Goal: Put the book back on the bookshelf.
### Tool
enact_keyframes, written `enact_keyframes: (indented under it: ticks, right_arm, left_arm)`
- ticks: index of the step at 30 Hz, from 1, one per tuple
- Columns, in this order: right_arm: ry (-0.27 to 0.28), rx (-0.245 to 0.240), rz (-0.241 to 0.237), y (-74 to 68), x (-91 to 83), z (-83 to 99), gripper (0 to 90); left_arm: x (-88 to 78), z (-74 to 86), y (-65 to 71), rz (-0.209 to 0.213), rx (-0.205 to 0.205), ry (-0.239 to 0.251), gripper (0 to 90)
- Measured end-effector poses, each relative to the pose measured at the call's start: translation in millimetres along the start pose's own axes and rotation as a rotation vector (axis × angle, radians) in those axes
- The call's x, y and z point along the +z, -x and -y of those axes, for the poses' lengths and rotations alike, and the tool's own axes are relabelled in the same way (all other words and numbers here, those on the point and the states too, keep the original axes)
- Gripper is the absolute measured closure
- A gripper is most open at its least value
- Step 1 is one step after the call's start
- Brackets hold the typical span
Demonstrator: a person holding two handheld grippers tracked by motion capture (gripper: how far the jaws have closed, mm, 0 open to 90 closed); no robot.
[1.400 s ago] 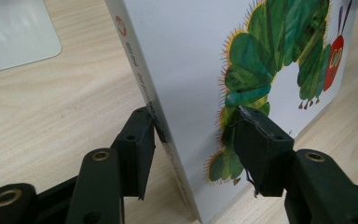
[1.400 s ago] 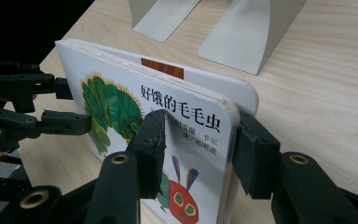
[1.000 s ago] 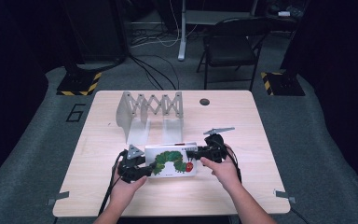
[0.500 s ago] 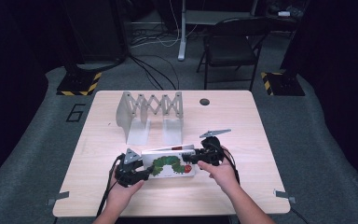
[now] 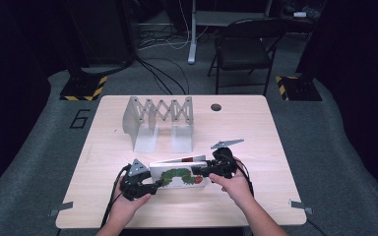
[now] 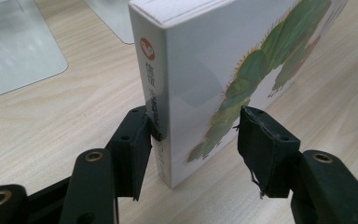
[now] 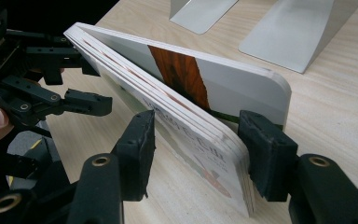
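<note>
Two-handed work on one book, read from left to right across the high view.

At left: left gripper [image 5: 150,189], low over the table [image 5: 256,128], set around the spine end of the book [image 5: 179,176]. Seen along its own jaws, one pad just at the spine and the other standing a little off the caterpillar cover [image 6: 242,70]. Jaws lately opening, part-way apart, with the book between them but not pinched.

In the middle: book up on its long edge on the wood, leaning rather than upright, near the front edge of the table. Well apart from the metal folding rack [image 5: 160,115] behind it.

At right: right gripper [image 5: 202,172] around the open page end of the book [image 7: 186,98]. One pad clear of the front cover, the other close against the back cover; cannot tell whether quite touching. Jaws lately opening here as well, half spread, book between them, no squeeze.

Judged step: grip being let go or reset at both ends, with the book balanced on its edge.

Next move, as a judgement: close both pairs evenly on the covers before the lean grows, lift level, then carry back toward the rack and lower between two of its plates. Risk: a topple if one side lets go first.
</note>
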State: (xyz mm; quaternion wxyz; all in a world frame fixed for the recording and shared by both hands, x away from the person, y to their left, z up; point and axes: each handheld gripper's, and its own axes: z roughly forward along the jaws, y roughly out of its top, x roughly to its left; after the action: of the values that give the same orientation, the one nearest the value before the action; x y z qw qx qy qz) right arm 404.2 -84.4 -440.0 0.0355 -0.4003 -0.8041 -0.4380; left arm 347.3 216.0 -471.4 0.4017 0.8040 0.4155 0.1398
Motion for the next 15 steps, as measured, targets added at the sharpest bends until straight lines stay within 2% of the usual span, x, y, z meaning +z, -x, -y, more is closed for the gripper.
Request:
enact_keyframes:
  ticks: [5,9,12,15]
  right_arm:
    - [0.006,-0.011,0.000,-0.5,-1.7,5.5,46.7]
    - [-0.006,-0.007,0.005,0.5,0.0,11.2,46.4]
    - [-0.025,-0.014,0.015,2.5,2.6,15.3,45.5]
    - [-0.037,-0.018,0.031,4.0,4.6,18.8,45.3]
  left_arm:
    - [-1.4,-0.1,-3.1,0.042,0.028,-0.013,42.4]
    - [-3.3,3.1,-4.2,0.075,0.049,0.006,39.4]
    - [-5.7,0.9,-4.4,0.094,0.070,0.002,39.6]
    - [-7.4,-2.3,-2.7,0.104,0.066,0.024,40.0]
